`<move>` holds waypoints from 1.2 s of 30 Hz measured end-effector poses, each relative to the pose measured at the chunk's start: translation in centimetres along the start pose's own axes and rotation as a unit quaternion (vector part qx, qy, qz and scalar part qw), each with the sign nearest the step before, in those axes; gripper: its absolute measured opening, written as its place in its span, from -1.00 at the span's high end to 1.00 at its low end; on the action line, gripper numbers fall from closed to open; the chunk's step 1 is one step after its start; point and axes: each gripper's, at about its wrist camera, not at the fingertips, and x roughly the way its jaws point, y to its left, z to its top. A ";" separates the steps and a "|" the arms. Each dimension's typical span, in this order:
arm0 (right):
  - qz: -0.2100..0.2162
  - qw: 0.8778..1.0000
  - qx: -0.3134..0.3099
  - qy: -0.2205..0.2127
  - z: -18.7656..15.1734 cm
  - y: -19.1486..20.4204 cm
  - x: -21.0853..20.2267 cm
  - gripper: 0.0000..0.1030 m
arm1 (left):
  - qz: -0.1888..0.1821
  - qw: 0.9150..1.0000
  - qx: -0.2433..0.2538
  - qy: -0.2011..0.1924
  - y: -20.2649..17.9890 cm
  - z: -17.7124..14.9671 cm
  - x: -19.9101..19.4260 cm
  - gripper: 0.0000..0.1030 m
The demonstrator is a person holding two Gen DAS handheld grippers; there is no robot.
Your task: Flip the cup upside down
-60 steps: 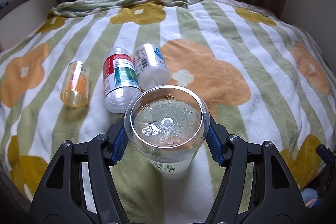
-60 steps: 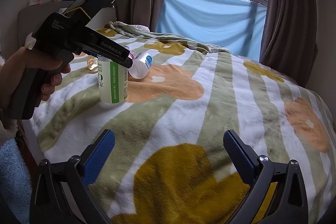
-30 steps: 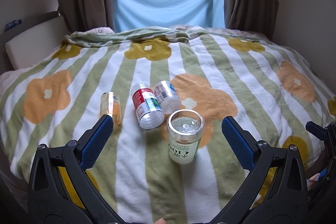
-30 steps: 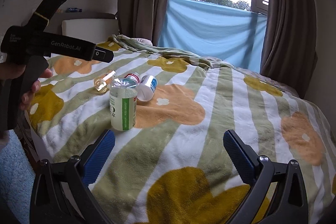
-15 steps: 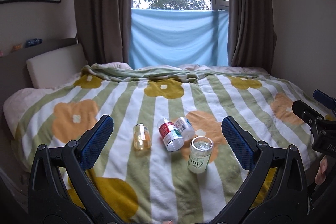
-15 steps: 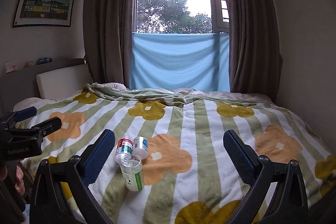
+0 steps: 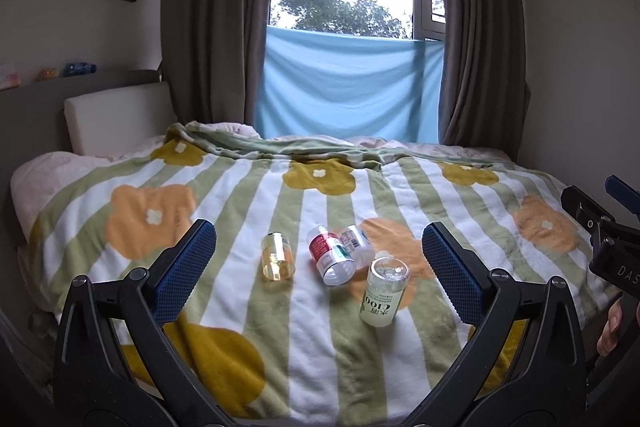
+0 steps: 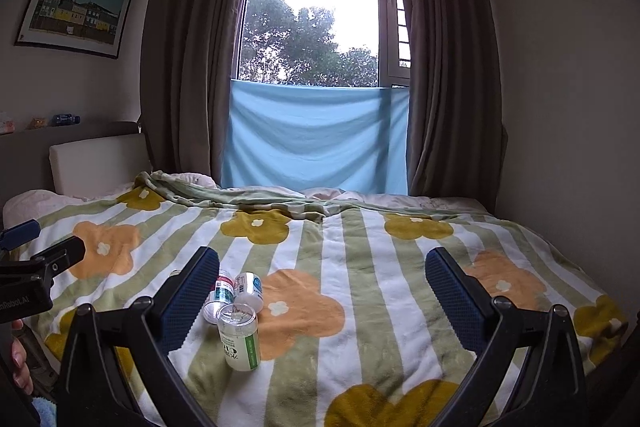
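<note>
A clear plastic cup (image 7: 383,298) with a green and white label stands upside down on the striped flower blanket, its base facing up; the right wrist view shows the cup (image 8: 239,335) near its left finger. My left gripper (image 7: 318,275) is open and held back well above and in front of the cup, with nothing between its blue pads. My right gripper (image 8: 322,301) is open too and empty, pulled back from the bed. Each gripper's body shows at the edge of the other's view, held by a hand.
Three small containers lie on their sides beyond the cup: a yellow clear one (image 7: 275,257), a red-labelled one (image 7: 329,254) and a white one (image 7: 355,243). The blanket (image 7: 400,195) covers the bed up to the curtained window. A headboard (image 7: 112,119) stands at the left.
My left gripper let go of the cup, which now stands alone on the blanket. Both grippers drew back and up from the bed, so the cup looks much smaller.
</note>
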 end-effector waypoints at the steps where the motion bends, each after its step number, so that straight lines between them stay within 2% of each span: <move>1: -0.001 1.000 0.000 0.001 0.1 0.0 0.0 -1.00 | 0.001 1.000 0.003 0.000 -0.1 0.1 0.0 -0.99; 20: -0.017 1.000 -0.003 -0.001 0.2 -0.6 -0.2 -1.00 | -0.010 1.000 0.010 0.005 -1.7 -0.1 -0.2 -0.99; 36: -0.017 1.000 0.000 -0.001 0.1 -0.6 -0.4 -1.00 | -0.002 1.000 0.013 0.009 -2.4 0.2 -0.4 -0.99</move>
